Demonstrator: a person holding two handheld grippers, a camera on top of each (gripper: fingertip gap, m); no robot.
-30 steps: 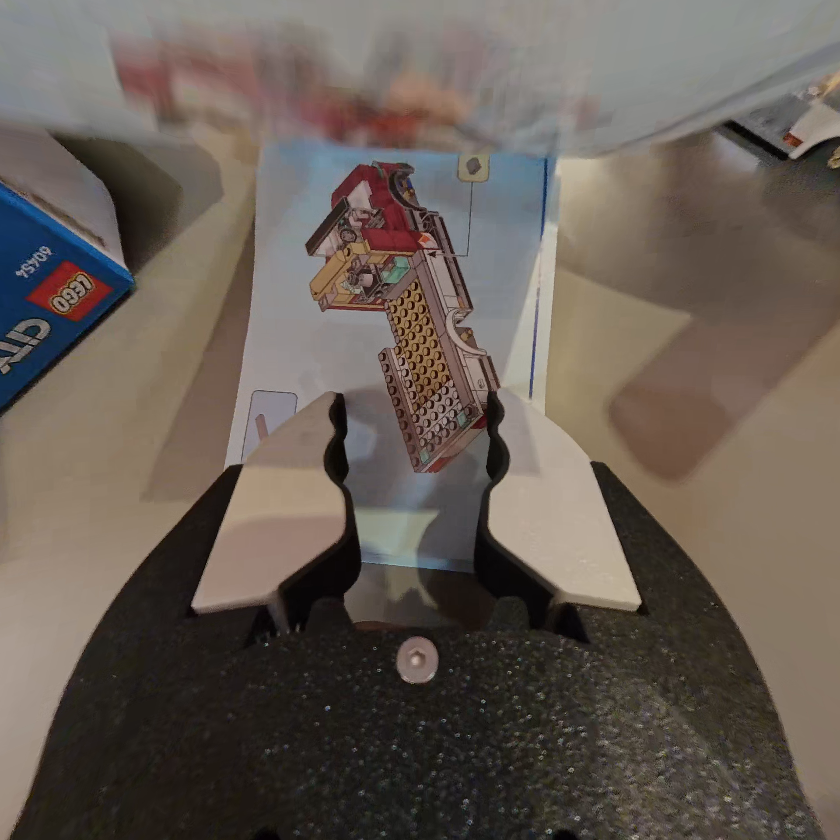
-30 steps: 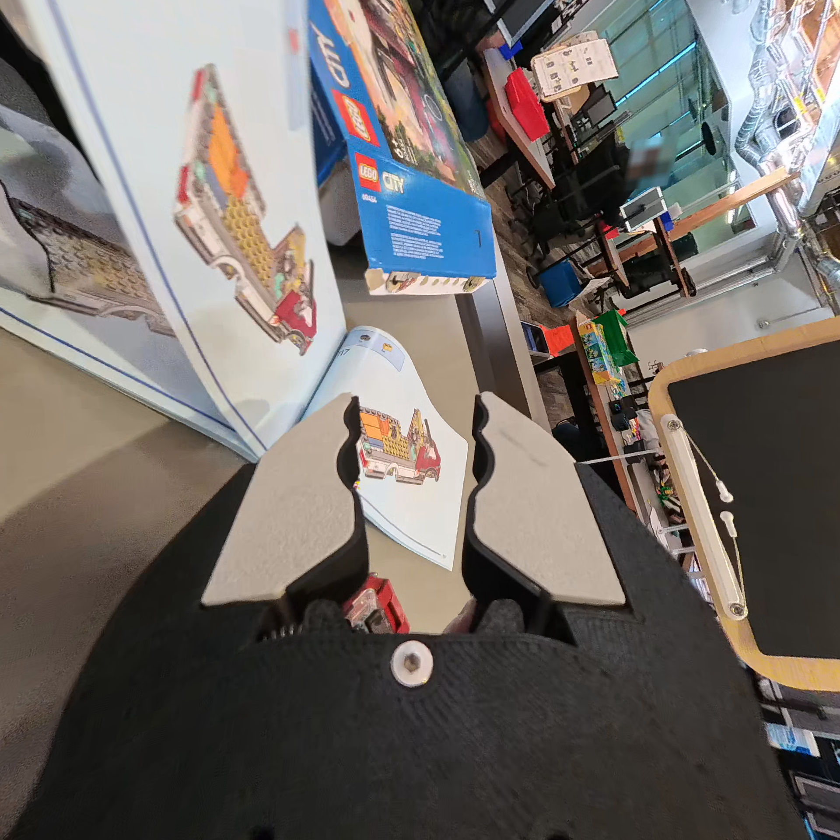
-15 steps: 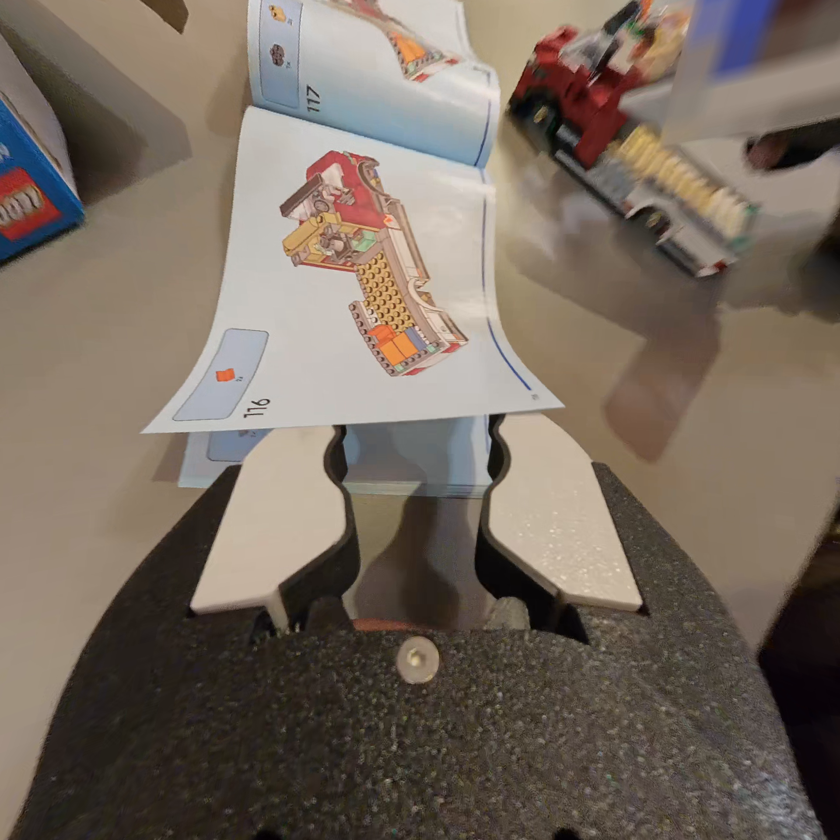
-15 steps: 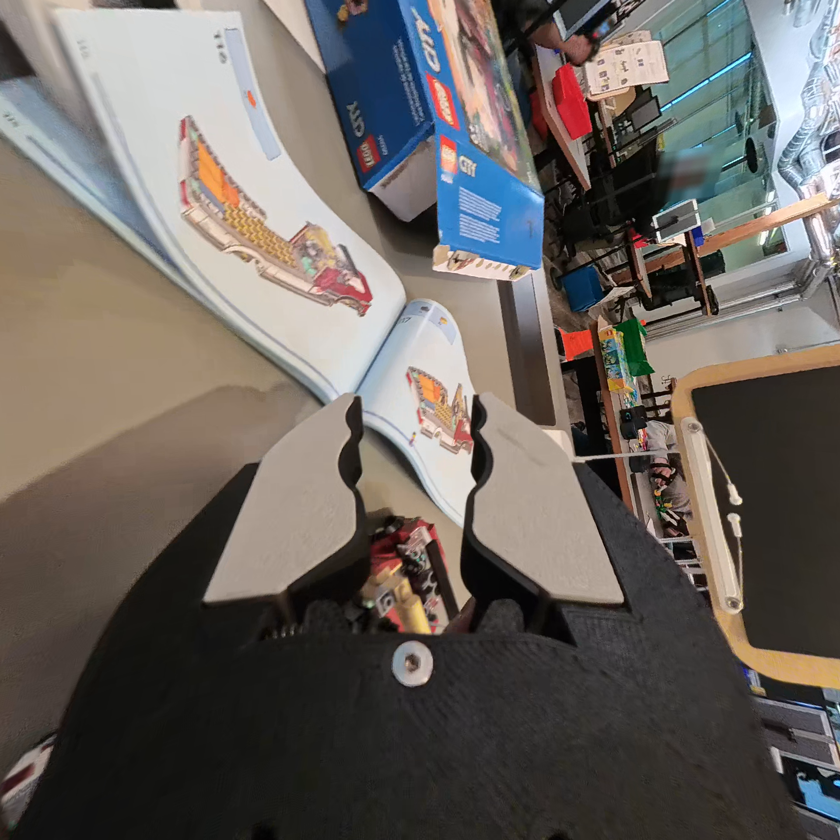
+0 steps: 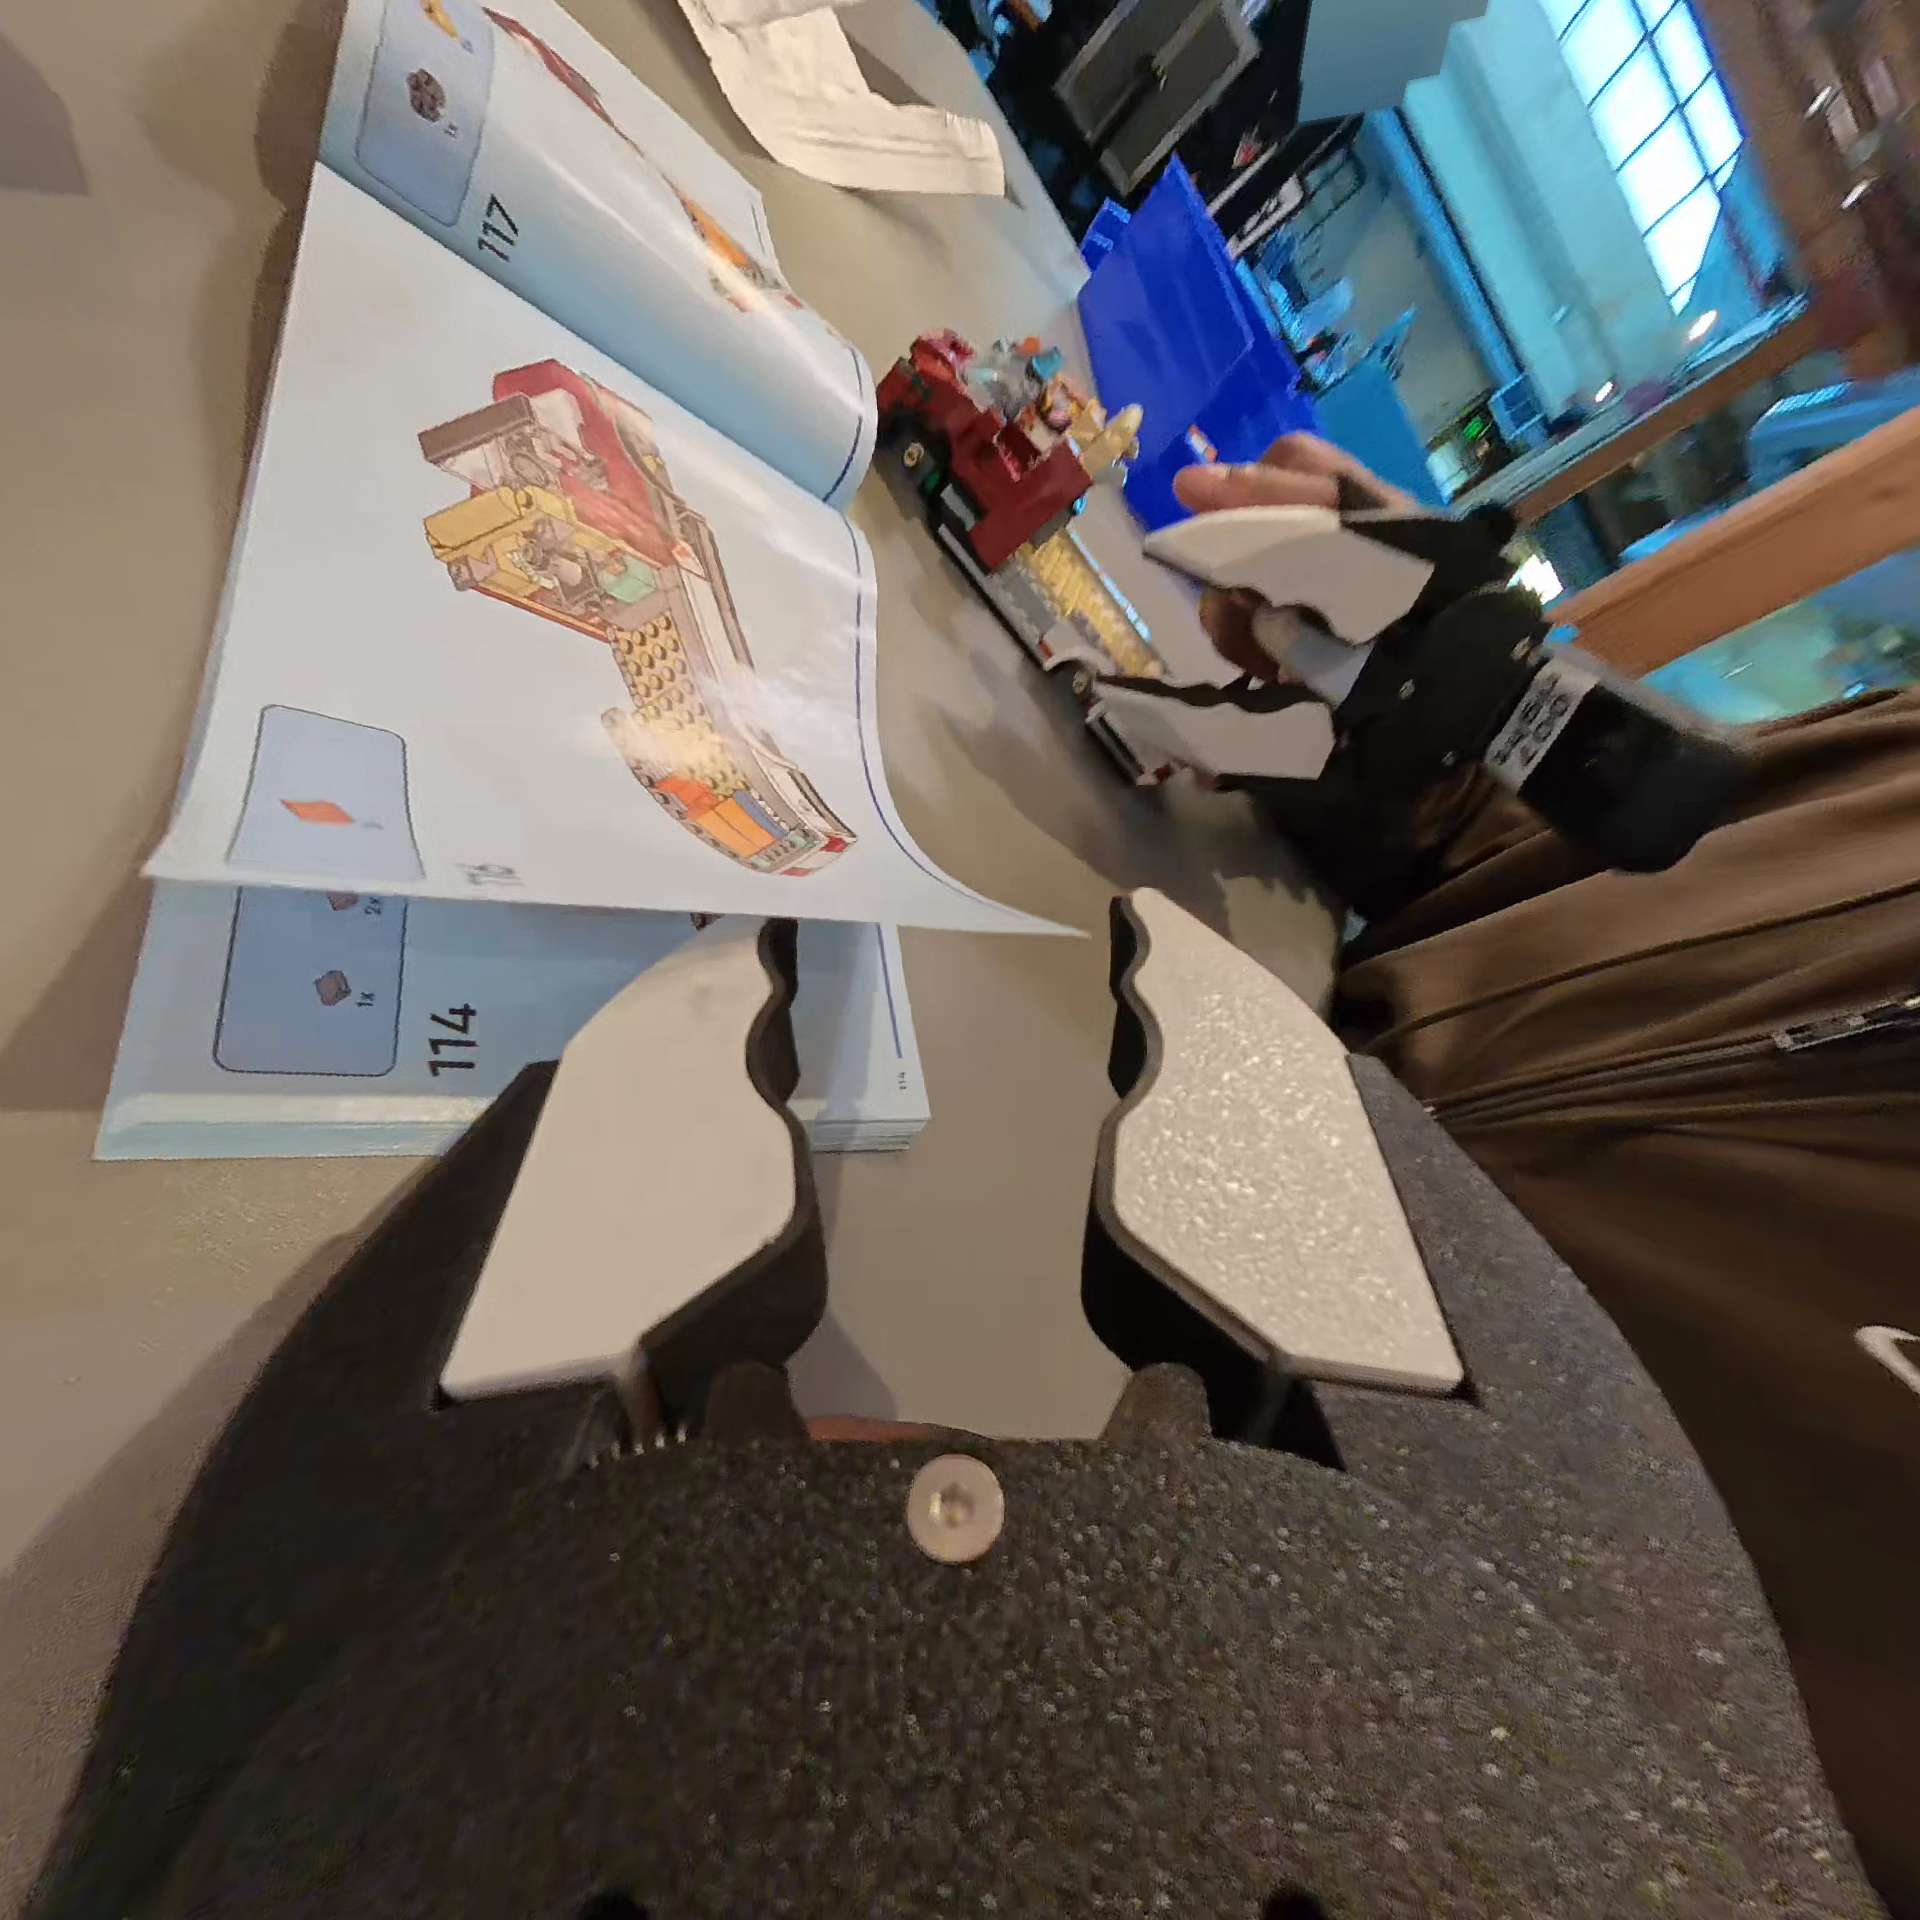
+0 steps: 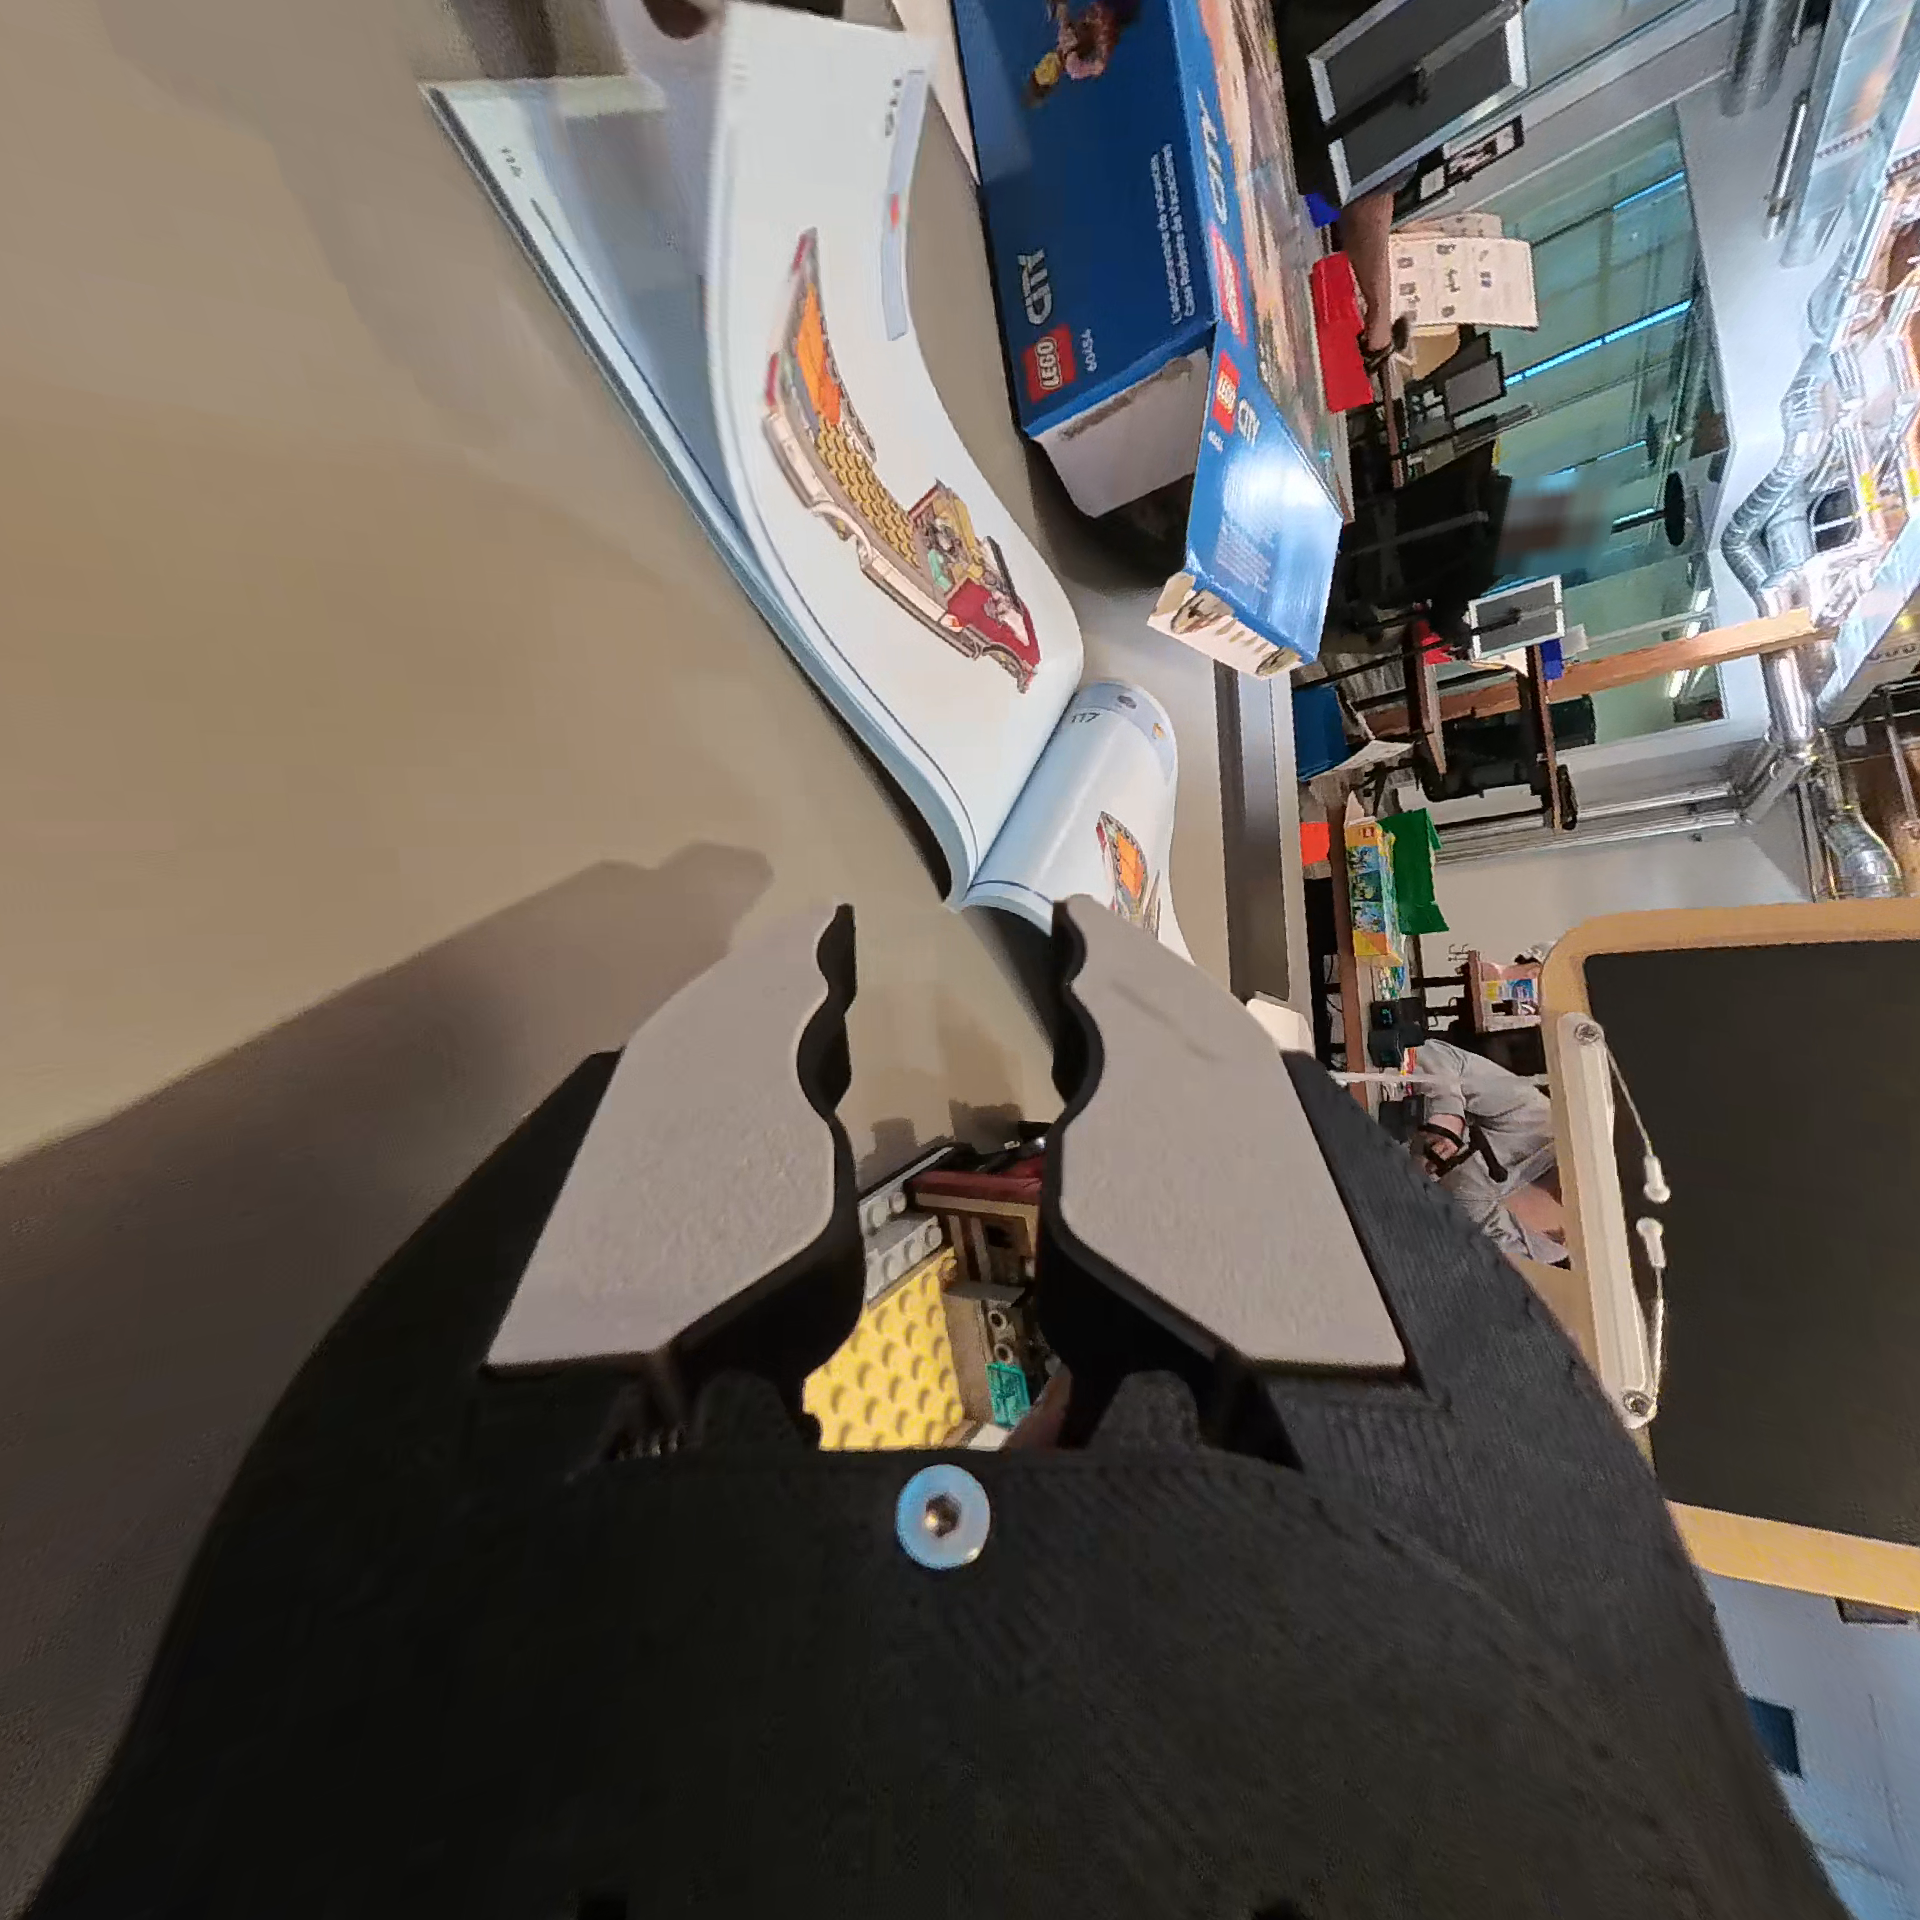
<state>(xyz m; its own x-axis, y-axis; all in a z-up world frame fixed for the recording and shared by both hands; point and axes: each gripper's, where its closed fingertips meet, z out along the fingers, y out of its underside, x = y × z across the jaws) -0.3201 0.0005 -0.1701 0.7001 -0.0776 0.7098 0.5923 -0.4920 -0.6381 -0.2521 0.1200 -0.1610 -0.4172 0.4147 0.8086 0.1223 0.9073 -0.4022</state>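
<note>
Lower centre, the left gripper (image 5: 951,935) hangs spread and empty just off the open booklet (image 5: 582,623). The right gripper (image 6: 951,935), also spread on air, hovers over the brick truck (image 5: 997,488). I'd settle the curling page before handling anything. Beyond: beige table (image 6: 312,520), 2 blue boxes (image 6: 1101,270), cluttered workshop.

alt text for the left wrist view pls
The open, empty left gripper hovers at the near edge of an open instruction booklet on a tan table. Beyond, the right gripper reaches over a red brick-built truck.
</note>
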